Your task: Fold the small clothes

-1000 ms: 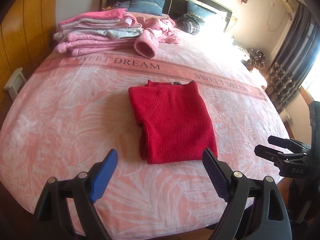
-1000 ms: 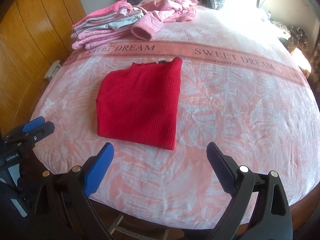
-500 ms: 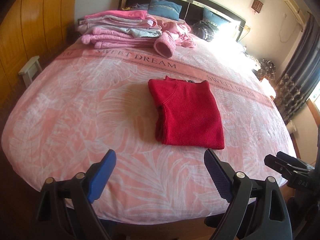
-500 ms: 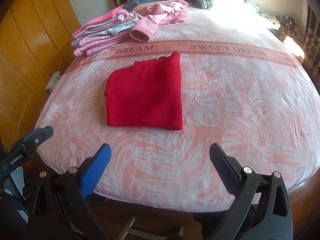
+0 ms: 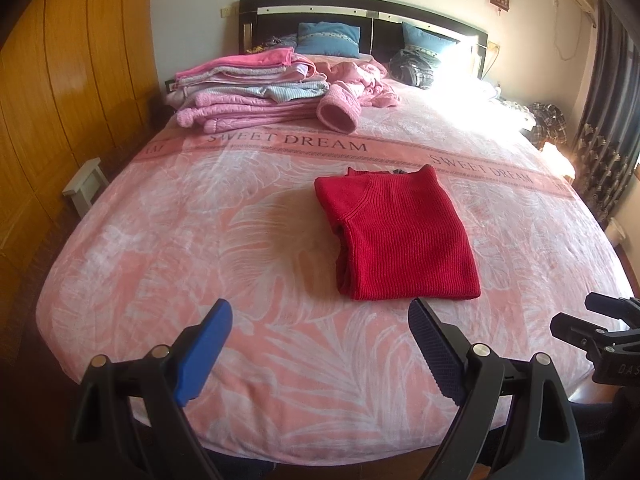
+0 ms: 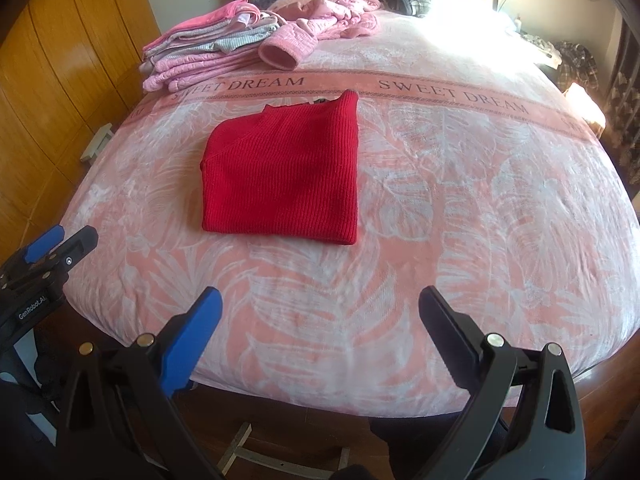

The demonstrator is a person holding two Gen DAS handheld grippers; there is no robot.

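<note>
Both claws, left claw (image 5: 320,344) and right claw (image 6: 320,332), hover spread, empty, short of the folded red sweater (image 6: 282,178).

A solid red ribbed sweater (image 5: 394,236) lies on a pink bedspread (image 5: 240,248) printed with white leaves and a darker pink lettered band. At eleven o'clock, the stacked clothes (image 5: 244,88) are pink and grey. The pillows (image 5: 328,38) are blue, the wardrobe (image 5: 60,80) amber wood.

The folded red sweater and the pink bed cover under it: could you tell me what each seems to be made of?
The folded red sweater looks like a ribbed knit, probably wool or acrylic: fine parallel ridges, matte. The pink leaf-patterned bed cover looks like plush fleece: soft nap with a faint sheen.
</note>
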